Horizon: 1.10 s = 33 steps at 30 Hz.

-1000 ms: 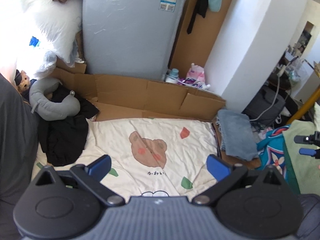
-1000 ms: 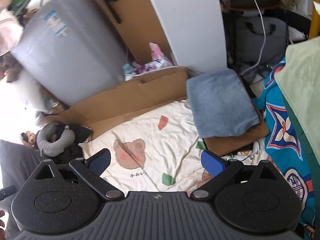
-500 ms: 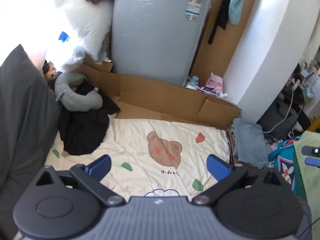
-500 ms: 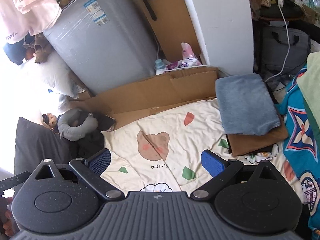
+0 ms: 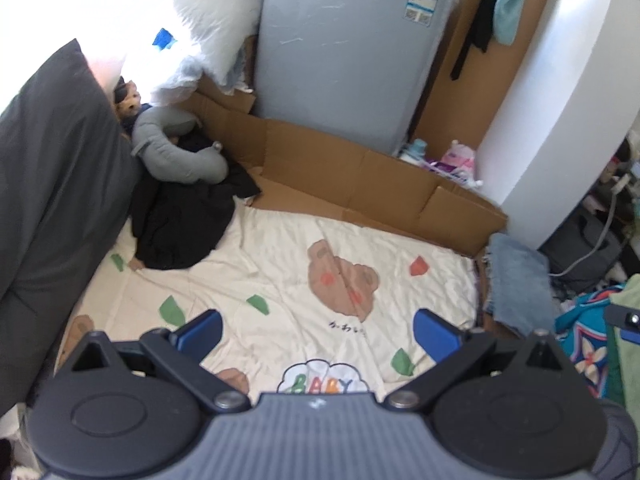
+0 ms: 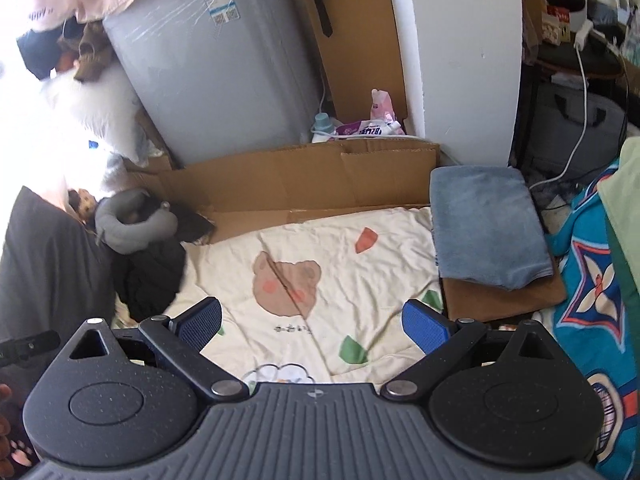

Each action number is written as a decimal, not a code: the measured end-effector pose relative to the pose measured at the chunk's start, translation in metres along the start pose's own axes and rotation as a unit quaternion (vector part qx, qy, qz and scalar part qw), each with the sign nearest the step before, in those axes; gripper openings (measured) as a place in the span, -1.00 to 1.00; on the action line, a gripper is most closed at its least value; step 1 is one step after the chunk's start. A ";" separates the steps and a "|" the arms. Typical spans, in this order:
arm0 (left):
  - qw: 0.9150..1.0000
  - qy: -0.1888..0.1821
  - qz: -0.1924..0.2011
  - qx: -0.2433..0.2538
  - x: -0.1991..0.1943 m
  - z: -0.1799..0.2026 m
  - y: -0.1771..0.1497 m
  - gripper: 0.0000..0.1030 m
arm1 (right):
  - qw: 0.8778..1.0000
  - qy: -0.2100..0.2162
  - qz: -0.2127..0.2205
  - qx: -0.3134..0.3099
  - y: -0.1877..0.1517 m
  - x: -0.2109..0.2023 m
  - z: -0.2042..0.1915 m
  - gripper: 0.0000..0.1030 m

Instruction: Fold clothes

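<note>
On my far left I see one dark grey cushion (image 5: 52,184), smooth and slab-like, and beside it one grey U-shaped neck pillow (image 5: 176,156) resting on the top of one crumpled black garment (image 5: 180,224), the only loose piece of clothing on the cream quilt (image 5: 280,264). The quilt is wrinkled, soft, printed with one brown bear face and several green and red leaf shapes. My left gripper (image 5: 316,330) hovers above it with its two blue fingers spread wide, holding nothing. Behind runs a strip of flattened brown cardboard (image 5: 360,184) and one grey plastic-wrapped appliance (image 5: 344,52). My right gripper (image 6: 312,320) also hangs over the quilt, its two ribbed blue fingers apart and empty. At the right edge lies one folded blue-grey towel (image 6: 488,224), fuzzy and rectangular, on a brown board.
</note>
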<state>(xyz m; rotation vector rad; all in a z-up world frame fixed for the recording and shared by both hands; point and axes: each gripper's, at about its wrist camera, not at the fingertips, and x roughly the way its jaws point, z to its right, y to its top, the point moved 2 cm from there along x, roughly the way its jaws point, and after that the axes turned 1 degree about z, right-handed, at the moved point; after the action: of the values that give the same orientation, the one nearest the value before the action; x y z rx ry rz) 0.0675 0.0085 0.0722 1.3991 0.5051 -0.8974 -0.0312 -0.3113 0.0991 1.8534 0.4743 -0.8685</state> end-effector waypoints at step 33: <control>0.998 0.007 -0.045 0.054 0.029 0.092 -0.061 0.99 | 0.994 -0.032 -0.064 -0.078 -0.046 0.036 0.015 0.94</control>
<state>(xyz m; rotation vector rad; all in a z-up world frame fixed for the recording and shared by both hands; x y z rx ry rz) 0.0190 -0.0835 0.0253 1.4904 0.5415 -1.0006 -0.0428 -0.3071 0.0404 1.6630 0.6095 -0.9465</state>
